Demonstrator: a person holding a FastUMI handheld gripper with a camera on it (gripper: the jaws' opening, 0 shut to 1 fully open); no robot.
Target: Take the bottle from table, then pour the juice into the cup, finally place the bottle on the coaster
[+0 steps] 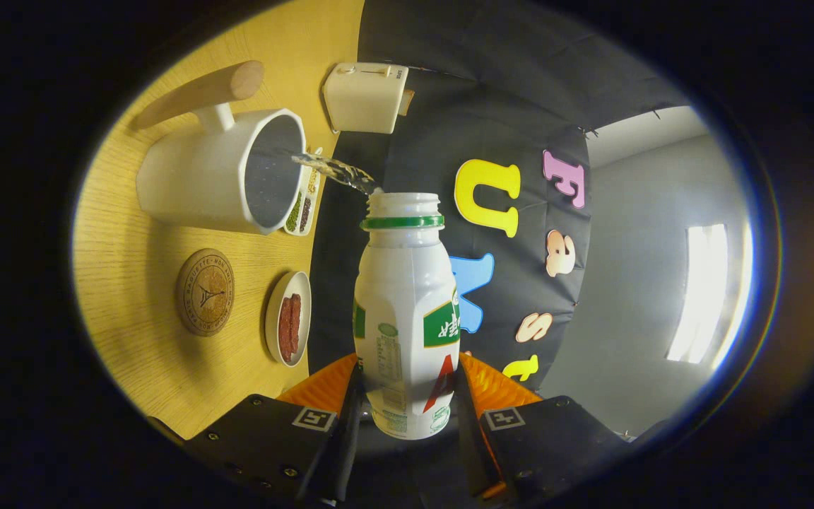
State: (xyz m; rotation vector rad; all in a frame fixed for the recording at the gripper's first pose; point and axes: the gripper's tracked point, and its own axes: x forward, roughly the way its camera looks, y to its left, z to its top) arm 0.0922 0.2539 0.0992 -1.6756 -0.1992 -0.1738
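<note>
Gripper (407,396) jaws closed on bottle (407,311) lower body, liquid streaming into cup (223,173); plastic looks light, smooth, likely squeezable.

Gripper (407,385) clamping bottle (407,311); stream into cup (220,173)

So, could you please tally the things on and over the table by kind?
Bottle, held between the fingers, pouring: 1
Cup: 1
Coaster: 1
Food dishes: 2
White box: 1
Total: 6
</note>
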